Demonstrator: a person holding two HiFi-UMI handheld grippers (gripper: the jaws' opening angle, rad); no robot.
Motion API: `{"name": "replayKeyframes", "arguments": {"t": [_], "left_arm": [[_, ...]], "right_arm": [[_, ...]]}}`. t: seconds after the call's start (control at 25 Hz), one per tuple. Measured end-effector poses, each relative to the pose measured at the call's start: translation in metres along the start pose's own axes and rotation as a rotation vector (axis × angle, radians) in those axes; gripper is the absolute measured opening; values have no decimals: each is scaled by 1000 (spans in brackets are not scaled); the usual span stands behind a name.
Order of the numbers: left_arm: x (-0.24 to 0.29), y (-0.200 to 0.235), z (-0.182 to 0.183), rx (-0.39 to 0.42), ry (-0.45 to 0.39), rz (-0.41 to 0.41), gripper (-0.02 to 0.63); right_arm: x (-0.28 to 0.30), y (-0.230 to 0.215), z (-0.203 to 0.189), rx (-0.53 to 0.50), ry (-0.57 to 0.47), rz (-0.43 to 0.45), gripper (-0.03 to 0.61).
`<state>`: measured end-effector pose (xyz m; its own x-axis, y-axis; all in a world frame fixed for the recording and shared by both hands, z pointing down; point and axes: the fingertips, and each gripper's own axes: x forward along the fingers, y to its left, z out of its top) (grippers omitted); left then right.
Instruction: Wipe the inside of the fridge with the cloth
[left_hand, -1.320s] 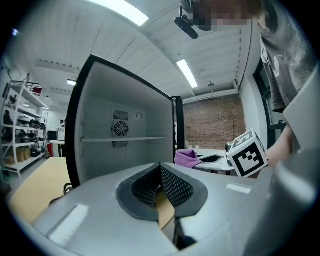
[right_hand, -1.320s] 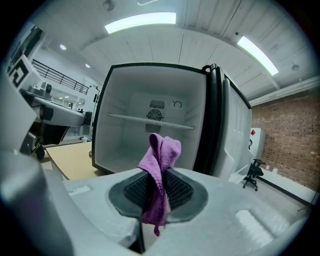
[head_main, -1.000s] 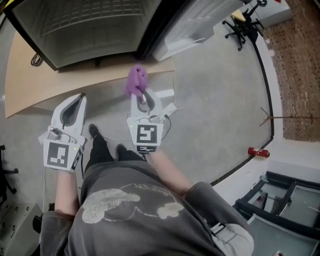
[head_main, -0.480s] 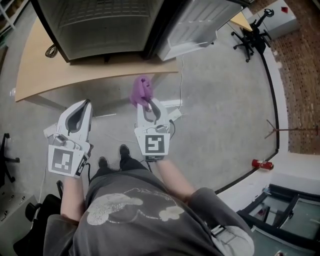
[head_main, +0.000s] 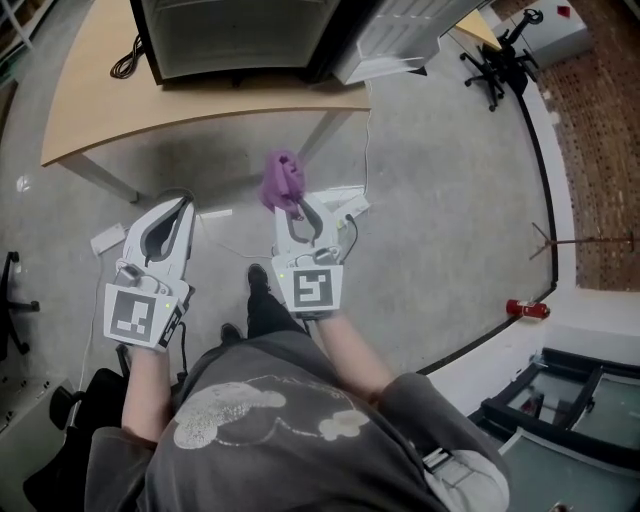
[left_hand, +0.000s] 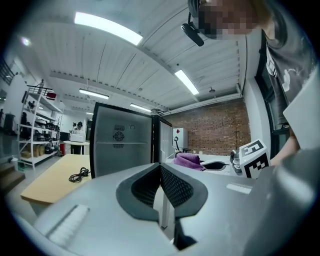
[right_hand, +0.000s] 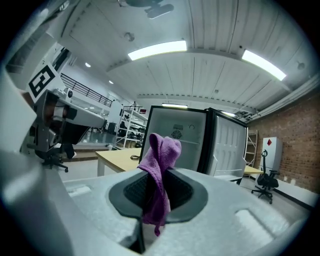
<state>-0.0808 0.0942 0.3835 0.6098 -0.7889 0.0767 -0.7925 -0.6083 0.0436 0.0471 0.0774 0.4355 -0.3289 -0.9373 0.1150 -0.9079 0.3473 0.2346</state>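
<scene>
A tan wooden surface (head_main: 200, 115) stands ahead of both pairs of jaws. It carries the open fridge (head_main: 230, 35) and, ahead-left of the left jaws, a coiled black cable (head_main: 125, 62). On the grey floor (head_main: 440, 200), a corded white box (head_main: 345, 204) lies just right of the right jaws, and a red canister (head_main: 527, 308) well right.

Grey concrete floor (head_main: 440, 200), light curved wooden tabletop (head_main: 110, 115) far left, black office chair (head_main: 488, 55) far right, red brick wall (left_hand: 215, 131) at the far end, metal shelving racks (left_hand: 35, 127) left, white panelled ceiling (right_hand: 215, 75) with fluorescent strip lights (right_hand: 157, 50).
</scene>
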Motion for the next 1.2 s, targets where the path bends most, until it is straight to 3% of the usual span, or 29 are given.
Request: {"name": "replayKeyframes", "arguments": {"t": [0.44,0.8,1.2], "left_arm": [[-102,-36,-21,-23,-8,-12,18],[-126,-46,-24,-14,-59,-13,18],[-163,-51,-26,-18,-40,44,18]], "right_arm": [[-93,60,-3,-33,57,-33,37],[-109,72,-16,-30,73,-51,37],[-124,91,-7,-27,60,-8,37]]}}
